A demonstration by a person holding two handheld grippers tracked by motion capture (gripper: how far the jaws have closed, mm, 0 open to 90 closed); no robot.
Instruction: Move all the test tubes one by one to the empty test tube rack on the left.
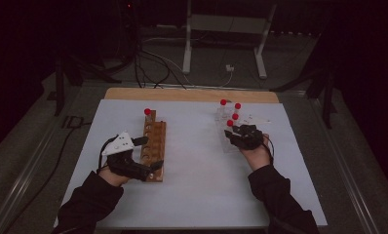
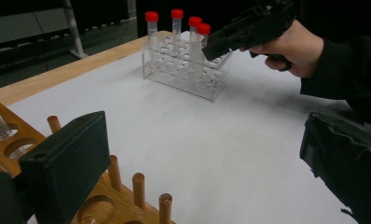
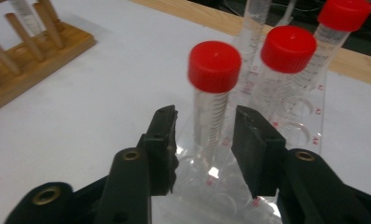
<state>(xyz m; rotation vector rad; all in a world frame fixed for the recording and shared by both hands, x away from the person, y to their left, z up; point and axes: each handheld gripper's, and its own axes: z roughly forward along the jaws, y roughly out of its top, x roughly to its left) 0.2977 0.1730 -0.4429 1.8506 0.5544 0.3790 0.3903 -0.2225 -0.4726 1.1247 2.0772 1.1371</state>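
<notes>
Tube caps (image 3: 215, 66): red. Tubes (image 3: 210, 122): clear, with fine printed graduation marks. Clear rack (image 2: 188, 70): transparent, with red numerals. Wooden rack (image 1: 153, 144): brown, with lighter pegs. Table cover (image 1: 197, 180): white; table edge (image 1: 192, 94): pale wood. Jaws of both grippers: black. Plate on left gripper (image 1: 119, 143): light grey. Sleeves (image 1: 280, 200): black.

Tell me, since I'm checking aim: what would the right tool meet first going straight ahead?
Probably the nearest red-capped tube, which stands in the clear rack between the right tool's open jaws; depth is unclear.
</notes>
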